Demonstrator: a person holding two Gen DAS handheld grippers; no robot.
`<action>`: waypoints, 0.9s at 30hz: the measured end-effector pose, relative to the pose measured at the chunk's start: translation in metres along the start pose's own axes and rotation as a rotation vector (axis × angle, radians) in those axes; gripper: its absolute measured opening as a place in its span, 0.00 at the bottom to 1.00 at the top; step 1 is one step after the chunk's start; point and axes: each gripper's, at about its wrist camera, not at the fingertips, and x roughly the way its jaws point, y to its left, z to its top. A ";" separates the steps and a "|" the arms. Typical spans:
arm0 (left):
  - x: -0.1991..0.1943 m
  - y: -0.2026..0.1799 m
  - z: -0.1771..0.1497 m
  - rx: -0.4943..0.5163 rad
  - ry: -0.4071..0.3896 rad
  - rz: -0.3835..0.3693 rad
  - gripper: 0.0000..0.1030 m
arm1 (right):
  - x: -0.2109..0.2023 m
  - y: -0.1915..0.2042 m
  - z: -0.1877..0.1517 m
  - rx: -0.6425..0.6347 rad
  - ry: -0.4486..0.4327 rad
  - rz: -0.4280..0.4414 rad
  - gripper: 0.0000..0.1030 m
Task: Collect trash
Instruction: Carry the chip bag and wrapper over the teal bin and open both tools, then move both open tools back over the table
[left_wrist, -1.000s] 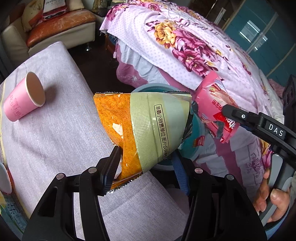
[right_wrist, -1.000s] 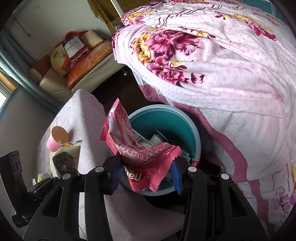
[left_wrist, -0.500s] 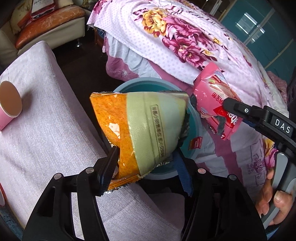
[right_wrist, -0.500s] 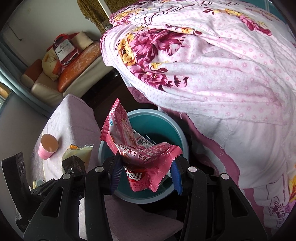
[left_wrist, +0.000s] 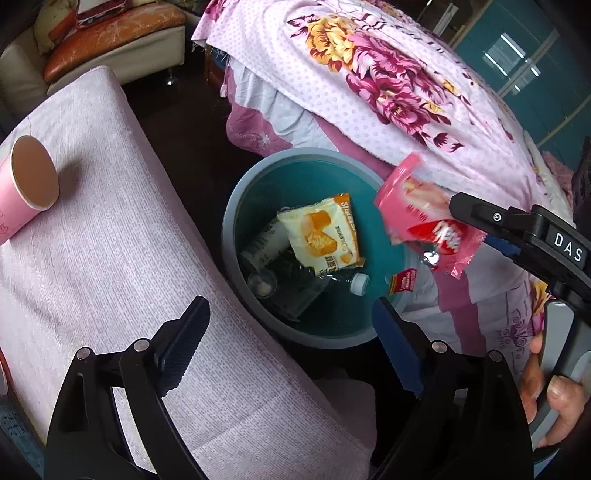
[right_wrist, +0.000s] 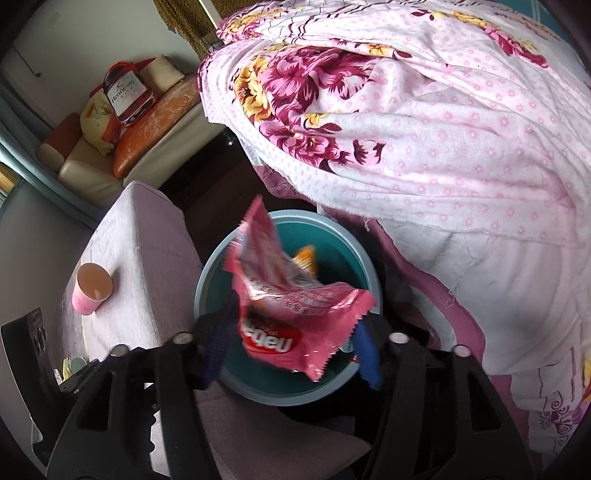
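A teal trash bin (left_wrist: 236, 206) stands on the floor between the padded bench and the bed; it also shows in the right wrist view (right_wrist: 364, 269). The orange and cream snack bag (left_wrist: 321, 232) lies inside it on other trash. My left gripper (left_wrist: 291, 345) is open and empty above the bin's near rim. My right gripper (right_wrist: 291, 347) has its jaws spread, and the pink wrapper (right_wrist: 295, 302) hangs blurred between them over the bin; it also shows in the left wrist view (left_wrist: 421, 221). A pink paper cup (left_wrist: 26, 192) lies on the bench.
The bench with a light purple cover (left_wrist: 110, 240) is left of the bin. A bed with a floral pink sheet (left_wrist: 369, 81) lies behind and right of it. A sofa with cushions (right_wrist: 122, 122) stands at the far back.
My left gripper opened and the orange snack bag dropped into the bin. My right gripper's jaws spread and the pink wrapper is blurred, tipping down over the bin.
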 end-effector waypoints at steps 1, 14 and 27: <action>-0.001 0.002 -0.002 -0.008 0.002 -0.003 0.87 | 0.001 0.001 0.000 0.001 0.005 0.001 0.67; -0.023 0.014 -0.021 -0.042 -0.005 -0.026 0.88 | -0.002 0.017 -0.011 -0.008 0.047 0.000 0.74; -0.069 0.042 -0.045 -0.088 -0.075 -0.035 0.88 | -0.020 0.058 -0.026 -0.075 0.052 0.012 0.75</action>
